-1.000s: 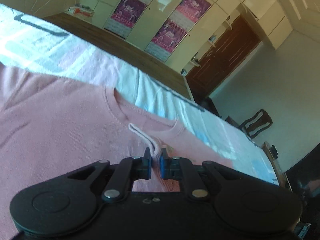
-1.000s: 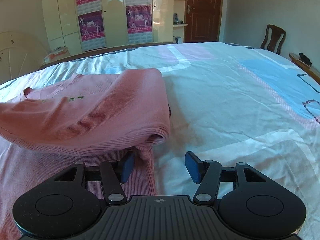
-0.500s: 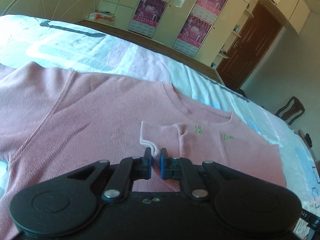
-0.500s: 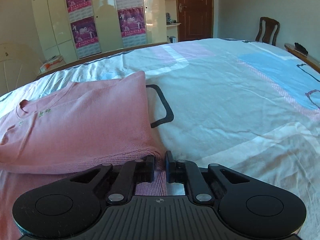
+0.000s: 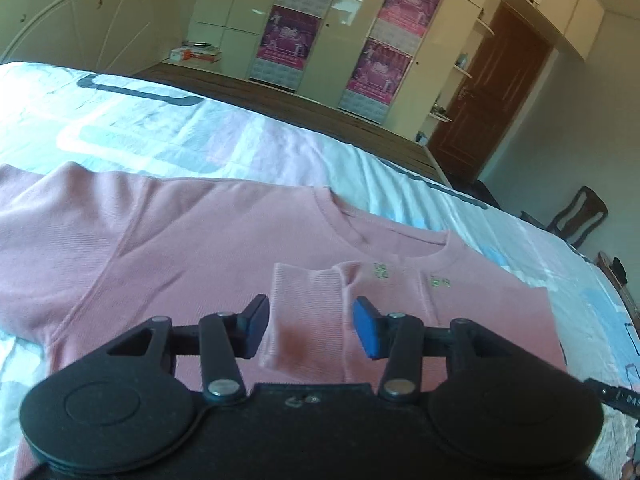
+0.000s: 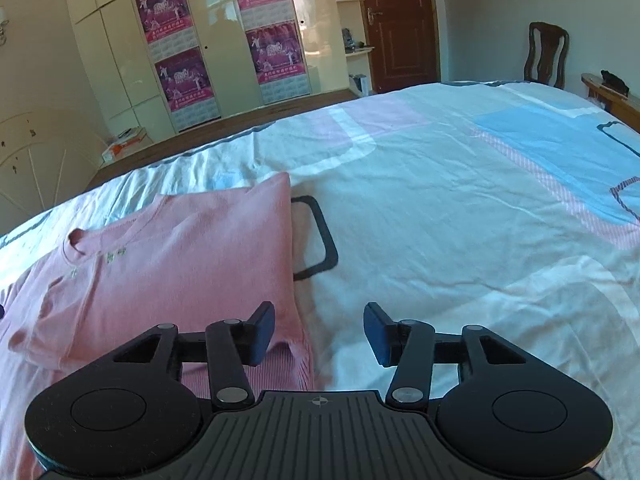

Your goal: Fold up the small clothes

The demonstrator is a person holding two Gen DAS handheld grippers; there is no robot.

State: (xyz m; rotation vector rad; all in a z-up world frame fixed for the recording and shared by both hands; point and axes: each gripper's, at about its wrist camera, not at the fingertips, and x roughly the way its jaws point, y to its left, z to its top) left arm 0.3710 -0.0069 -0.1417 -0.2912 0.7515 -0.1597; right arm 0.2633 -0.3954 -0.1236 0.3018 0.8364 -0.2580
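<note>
A small pink sweater (image 5: 168,240) lies flat on the bed, its right side folded over the chest. My left gripper (image 5: 310,330) is open; the folded sleeve cuff (image 5: 304,308) lies between its fingers, released on the sweater just below the neckline (image 5: 384,236). In the right wrist view the sweater (image 6: 180,264) lies at the left with its folded edge running down toward me. My right gripper (image 6: 320,334) is open over the sweater's lower right corner and the sheet, holding nothing.
The bed sheet (image 6: 460,220) is white with pink and blue patches and dark line prints (image 6: 320,240). Beyond the bed stand cream wardrobes with purple posters (image 6: 180,48), a brown door (image 6: 396,20), and a wooden chair (image 6: 546,56).
Both grippers have opened and let go of the fabric they held half a second ago. The sleeve and folded side now lie flat on the sweater. The right gripper had shut on the fold after one second ago.
</note>
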